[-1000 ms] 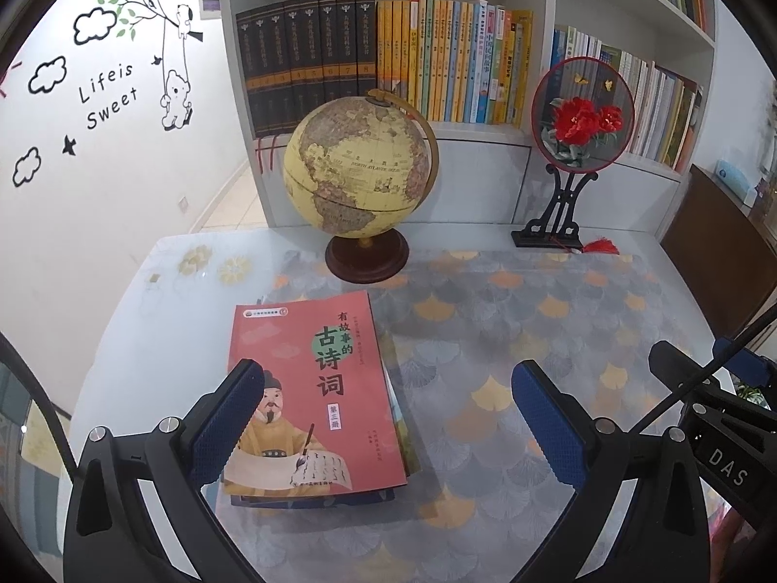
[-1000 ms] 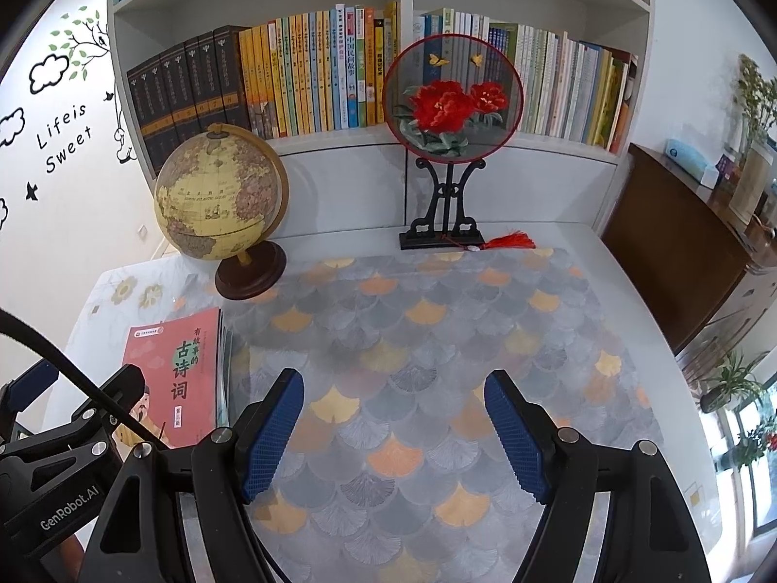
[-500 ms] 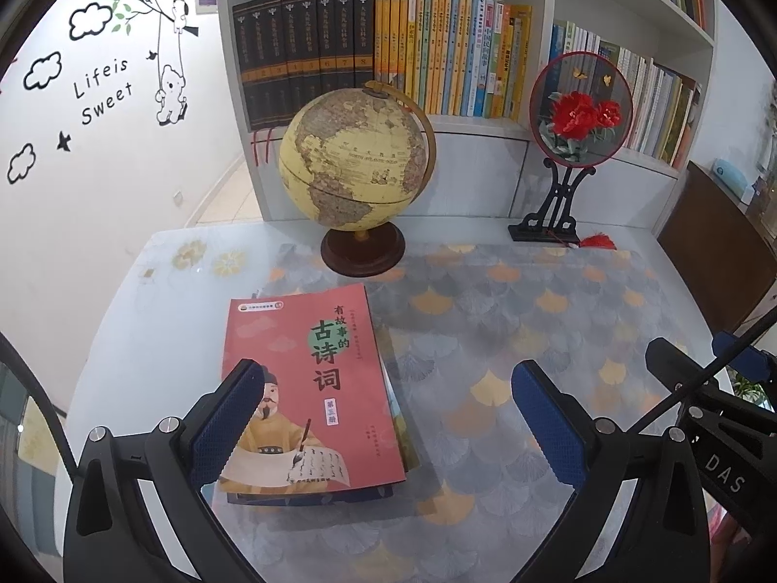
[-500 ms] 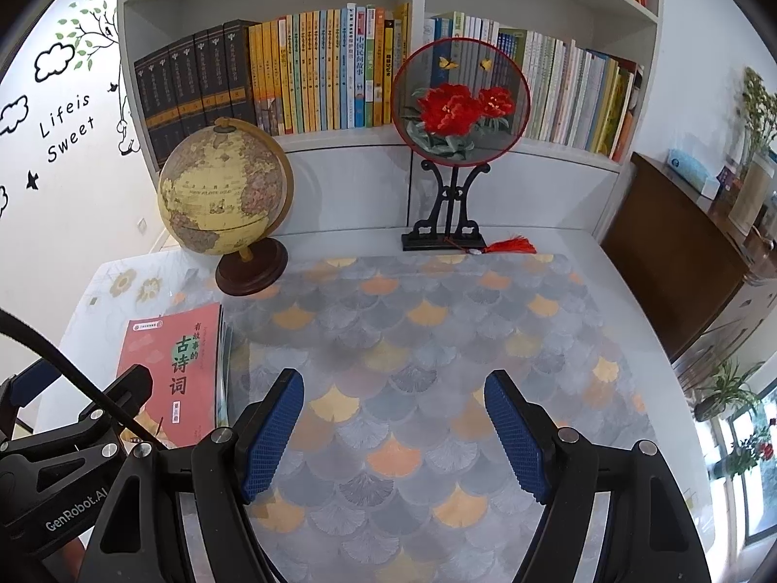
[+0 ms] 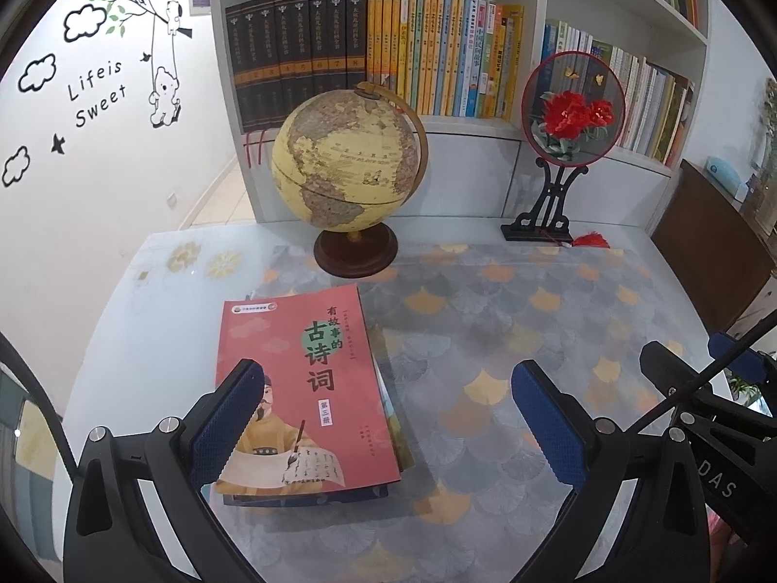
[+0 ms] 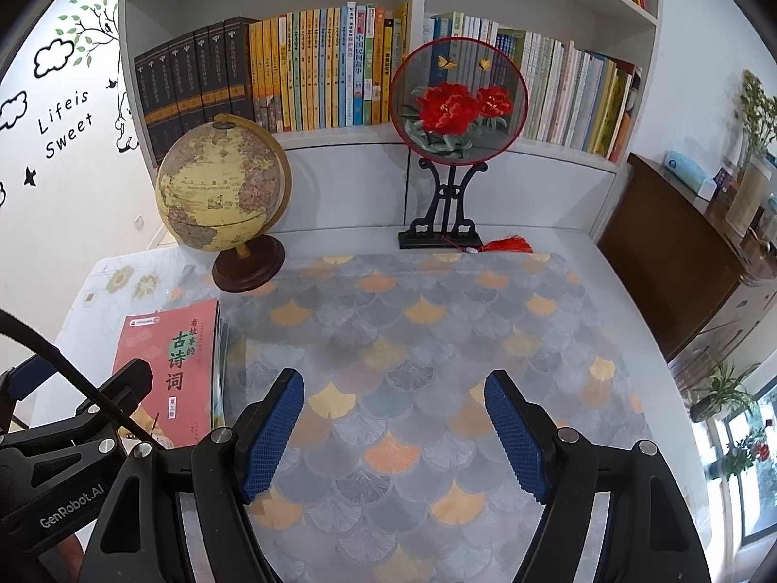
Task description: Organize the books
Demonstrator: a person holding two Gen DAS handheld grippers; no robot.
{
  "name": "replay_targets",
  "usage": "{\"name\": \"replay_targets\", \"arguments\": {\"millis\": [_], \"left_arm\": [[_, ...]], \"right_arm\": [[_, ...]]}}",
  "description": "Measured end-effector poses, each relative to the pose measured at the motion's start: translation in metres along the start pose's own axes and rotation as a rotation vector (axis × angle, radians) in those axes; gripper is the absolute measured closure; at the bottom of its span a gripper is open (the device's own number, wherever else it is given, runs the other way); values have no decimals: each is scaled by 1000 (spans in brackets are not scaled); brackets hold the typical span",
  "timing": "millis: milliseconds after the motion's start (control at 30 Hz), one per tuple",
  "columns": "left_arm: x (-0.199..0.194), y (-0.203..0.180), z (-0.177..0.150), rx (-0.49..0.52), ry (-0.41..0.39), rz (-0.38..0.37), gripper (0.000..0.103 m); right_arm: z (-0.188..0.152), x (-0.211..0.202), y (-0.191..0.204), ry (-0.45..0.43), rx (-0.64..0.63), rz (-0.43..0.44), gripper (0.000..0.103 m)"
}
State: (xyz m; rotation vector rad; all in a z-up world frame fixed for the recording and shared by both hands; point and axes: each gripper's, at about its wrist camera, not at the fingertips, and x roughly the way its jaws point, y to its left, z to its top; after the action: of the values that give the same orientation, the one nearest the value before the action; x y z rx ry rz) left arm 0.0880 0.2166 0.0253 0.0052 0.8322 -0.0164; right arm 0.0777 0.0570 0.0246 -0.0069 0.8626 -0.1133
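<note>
A red-covered book (image 5: 301,384) lies on top of a small stack at the left of the table; it also shows in the right wrist view (image 6: 170,359). My left gripper (image 5: 388,422) is open and empty above the stack's near right edge, its left finger (image 5: 228,418) over the cover. My right gripper (image 6: 393,432) is open and empty over the patterned mat (image 6: 437,340), to the right of the stack. Rows of upright books (image 5: 437,58) fill the shelf behind the table.
A globe (image 5: 347,165) on a wooden base stands just behind the stack. A round flower fan on a black stand (image 5: 568,111) with a red tassel stands at the back right. A brown cabinet (image 6: 680,252) lies to the right.
Both grippers have drawn back and risen slightly, so the book stack and globe sit a little lower and farther in view. Both stay open.
</note>
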Motion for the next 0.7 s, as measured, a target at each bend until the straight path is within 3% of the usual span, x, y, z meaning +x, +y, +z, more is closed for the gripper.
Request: {"name": "replay_targets", "arguments": {"millis": [700], "left_arm": [[1,1,3,-14,16,-21,1]], "right_arm": [[-1,-2,9,-25,-57,-25,28]]}}
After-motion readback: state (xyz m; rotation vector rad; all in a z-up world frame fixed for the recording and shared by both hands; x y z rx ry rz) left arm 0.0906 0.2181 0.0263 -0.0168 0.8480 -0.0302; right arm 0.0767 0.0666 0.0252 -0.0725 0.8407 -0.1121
